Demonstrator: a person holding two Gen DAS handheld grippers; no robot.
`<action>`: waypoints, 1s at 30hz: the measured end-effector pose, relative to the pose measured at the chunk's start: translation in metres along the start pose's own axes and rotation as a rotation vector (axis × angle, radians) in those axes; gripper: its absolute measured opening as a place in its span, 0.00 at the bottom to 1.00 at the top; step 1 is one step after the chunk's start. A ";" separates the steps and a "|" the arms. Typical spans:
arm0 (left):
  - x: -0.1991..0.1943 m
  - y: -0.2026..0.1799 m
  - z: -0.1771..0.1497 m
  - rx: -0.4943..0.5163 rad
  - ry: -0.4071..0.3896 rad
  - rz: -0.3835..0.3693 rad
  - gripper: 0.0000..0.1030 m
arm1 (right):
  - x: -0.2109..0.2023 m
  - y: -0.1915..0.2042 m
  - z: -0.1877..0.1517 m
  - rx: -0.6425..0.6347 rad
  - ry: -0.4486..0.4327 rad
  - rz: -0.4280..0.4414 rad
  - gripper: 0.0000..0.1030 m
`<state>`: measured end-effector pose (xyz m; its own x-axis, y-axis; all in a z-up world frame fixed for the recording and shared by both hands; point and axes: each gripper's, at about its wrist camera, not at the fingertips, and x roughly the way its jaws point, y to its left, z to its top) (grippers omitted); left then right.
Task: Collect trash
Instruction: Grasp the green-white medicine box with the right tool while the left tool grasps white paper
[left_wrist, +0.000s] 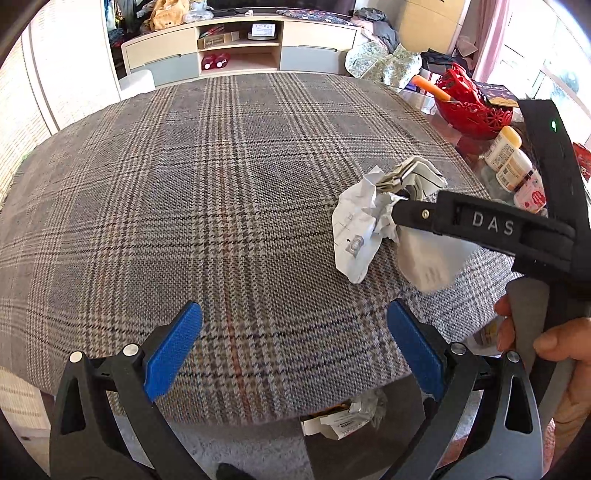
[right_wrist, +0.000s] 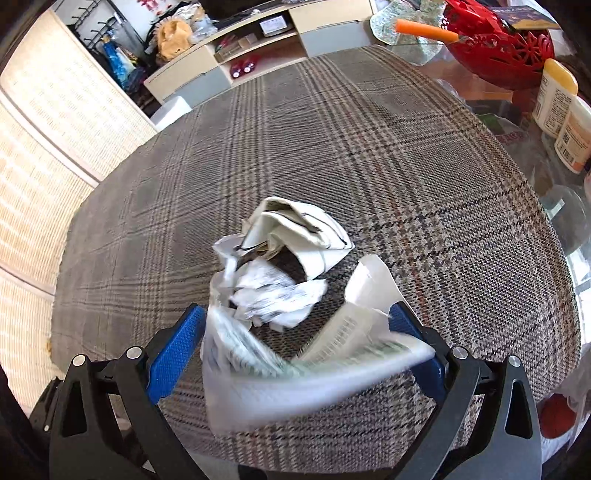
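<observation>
Crumpled paper (right_wrist: 280, 280) on plaid cloth (left_wrist: 184, 184): light, soft, crushable; grasp across bunched middle. Right gripper (right_wrist: 295, 339) wide around it; left gripper (left_wrist: 295, 343) wide, empty.

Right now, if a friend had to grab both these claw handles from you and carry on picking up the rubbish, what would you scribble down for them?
Left claw: open, holding nothing, above the checked cloth.
Right claw: jaws wide apart around a blurred white wrapper; I cannot tell if it grips it.
Crumpled paper: on the cloth just ahead of the right claw, with a folded piece behind it.
Done: some paper scraps lie in a container below the table edge.
Left: get the wrapper and the crumpled paper off the table.
Not rubbish, probably: red basket and bottles.
</observation>
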<state>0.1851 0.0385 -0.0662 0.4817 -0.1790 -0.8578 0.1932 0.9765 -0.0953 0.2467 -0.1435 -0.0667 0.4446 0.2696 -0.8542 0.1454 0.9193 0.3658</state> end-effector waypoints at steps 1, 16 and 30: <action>0.002 0.001 0.001 0.000 -0.001 -0.002 0.92 | 0.001 -0.003 0.000 0.008 -0.003 0.018 0.90; 0.045 -0.030 0.027 0.018 -0.004 -0.053 0.92 | -0.043 -0.051 0.024 -0.054 -0.102 -0.037 0.87; 0.059 -0.039 0.022 0.061 0.007 -0.013 0.08 | -0.043 -0.071 0.026 -0.077 -0.088 -0.025 0.87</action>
<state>0.2247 -0.0125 -0.1020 0.4732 -0.1906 -0.8601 0.2514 0.9649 -0.0755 0.2407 -0.2279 -0.0464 0.5182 0.2236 -0.8255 0.0906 0.9454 0.3129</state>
